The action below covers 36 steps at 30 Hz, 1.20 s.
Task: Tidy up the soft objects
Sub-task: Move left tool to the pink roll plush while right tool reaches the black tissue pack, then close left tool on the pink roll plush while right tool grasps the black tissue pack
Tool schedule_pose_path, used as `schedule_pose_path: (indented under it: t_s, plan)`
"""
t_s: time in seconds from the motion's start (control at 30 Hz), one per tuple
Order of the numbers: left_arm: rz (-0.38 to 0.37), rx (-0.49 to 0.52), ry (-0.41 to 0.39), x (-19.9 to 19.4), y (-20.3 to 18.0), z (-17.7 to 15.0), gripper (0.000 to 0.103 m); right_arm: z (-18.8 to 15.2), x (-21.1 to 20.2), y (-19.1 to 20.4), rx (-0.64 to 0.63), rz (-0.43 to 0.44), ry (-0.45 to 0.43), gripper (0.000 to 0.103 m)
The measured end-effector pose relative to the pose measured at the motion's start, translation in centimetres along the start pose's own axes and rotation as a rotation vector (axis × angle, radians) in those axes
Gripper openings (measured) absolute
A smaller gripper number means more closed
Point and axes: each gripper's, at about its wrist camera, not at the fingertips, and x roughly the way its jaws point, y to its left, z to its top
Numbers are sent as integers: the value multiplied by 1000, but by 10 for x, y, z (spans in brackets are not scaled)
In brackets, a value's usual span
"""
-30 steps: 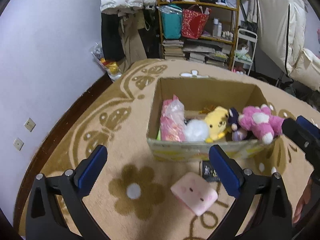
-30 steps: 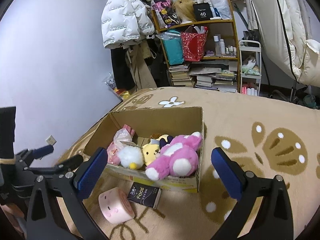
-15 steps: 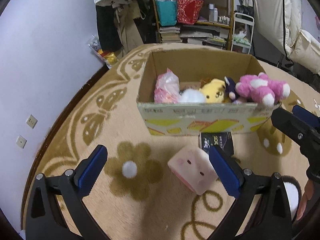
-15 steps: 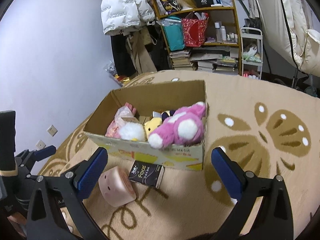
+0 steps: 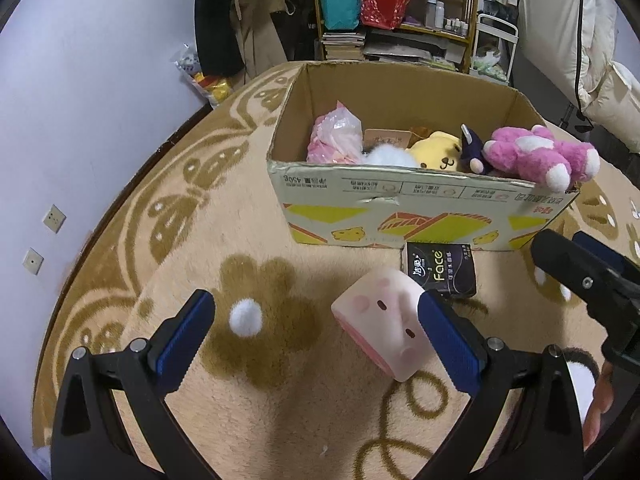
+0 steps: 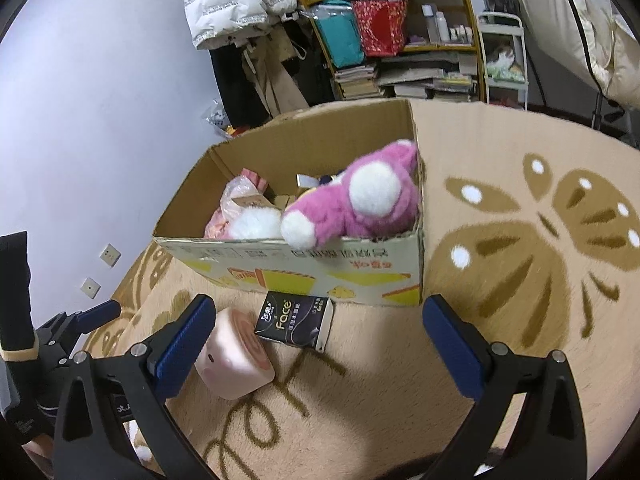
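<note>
**Both grippers spread wide over the rug before the toy box**

The left gripper (image 5: 316, 338) hangs with fingers wide and empty, its right pad just beside the pale pink block-shaped squishy toy (image 5: 382, 324) lying tilted on the beige and brown patterned rug (image 5: 224, 208); the right gripper (image 6: 316, 340) is likewise spread wide, holding nothing; bare rug lies open to its right; a black tissue pack (image 6: 296, 322) lies against the open cardboard box (image 5: 420, 210); inside sit a pink plastic-wrapped bundle (image 5: 336, 138), a white fluffy ball (image 5: 386, 156), a yellow plush (image 5: 438, 152) and a pink plush bear (image 6: 360, 206) leaning over the front rim; cluttered wooden shelves (image 5: 400, 8) stand behind.
</note>
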Motion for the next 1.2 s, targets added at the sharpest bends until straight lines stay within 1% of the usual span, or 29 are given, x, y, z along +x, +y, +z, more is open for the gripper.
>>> schedule_pose_path:
  t_s: [0.27,0.6,0.83,1.1,1.13,1.17,1.2]
  plan:
    - [-25,8,25,10,-9,-2,101,-1,14,-8,29,9,32,103]
    - [-58,-6,54,23,-14,-1,101,1,29,-18,78,34,62,103]
    - [-70,4,69,33,-21,-1,101,1,43,-19,80,67,102,103]
    - [-82,0,109,48,-23,-3,101,0,58,-17,72,79,135,103]
    - [-78,-2,120,50,-23,-3,101,0,60,-17,72,75,138,102]
    - [-80,-5,129,54,-21,-3,101,1,62,-17,71,67,142,97]
    - [-82,-7,138,56,-20,-4,101,1,64,-17,69,63,149,96]
